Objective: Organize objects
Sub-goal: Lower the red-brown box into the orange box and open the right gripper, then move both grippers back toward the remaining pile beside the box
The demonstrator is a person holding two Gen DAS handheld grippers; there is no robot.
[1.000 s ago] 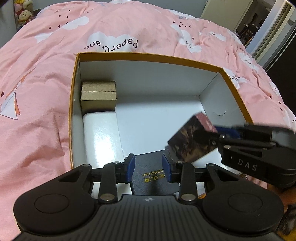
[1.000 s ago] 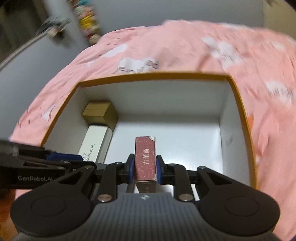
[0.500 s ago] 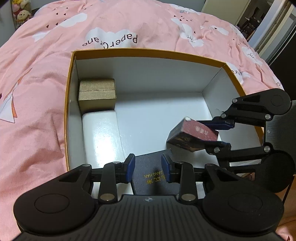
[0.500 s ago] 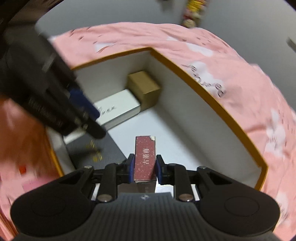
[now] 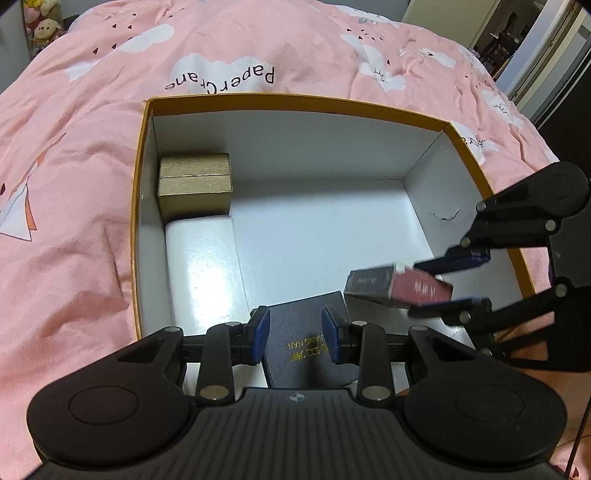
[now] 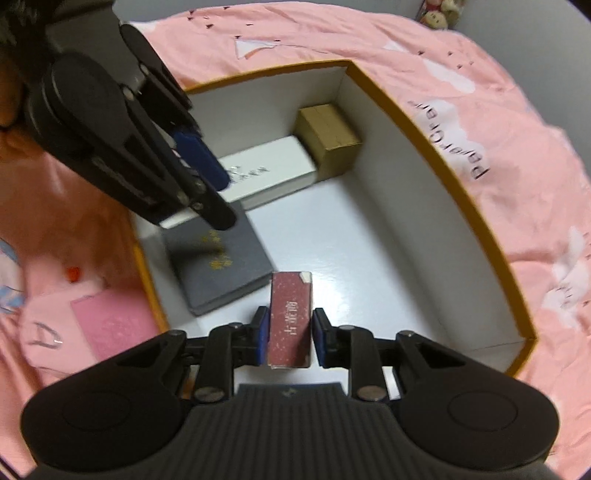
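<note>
Compared with a second ago, my right gripper [image 6: 288, 334] has swung round to enter the storage box [image 5: 295, 101] from its right wall, and the red carton [image 6: 290, 317] it carries now lies low and nearly level over the box floor, just beside the dark grey box [image 5: 308, 343]; earlier it was held higher and steeply tilted. The right gripper is clenched on the red carton, one blue pad on each long side. My left gripper [image 5: 295, 334] hangs released, its pads parted on either side of the dark grey box without touching it, much as before.

Along the left wall of the storage box lie a white carton [image 5: 203, 269] and, behind it in the far left corner, a gold box [image 5: 195, 186]; the two touch end to end. In the right wrist view the left gripper's linkage crosses in front of the white carton and hides part of the dark grey box.

The storage box, white inside with an orange rim, rests on a pink quilt [image 5: 85, 147] printed with white clouds and the words "PaperCrane". Plush toys [image 5: 40, 22] sit at the far left, and a doorway [image 5: 506, 33] opens at the far right.
</note>
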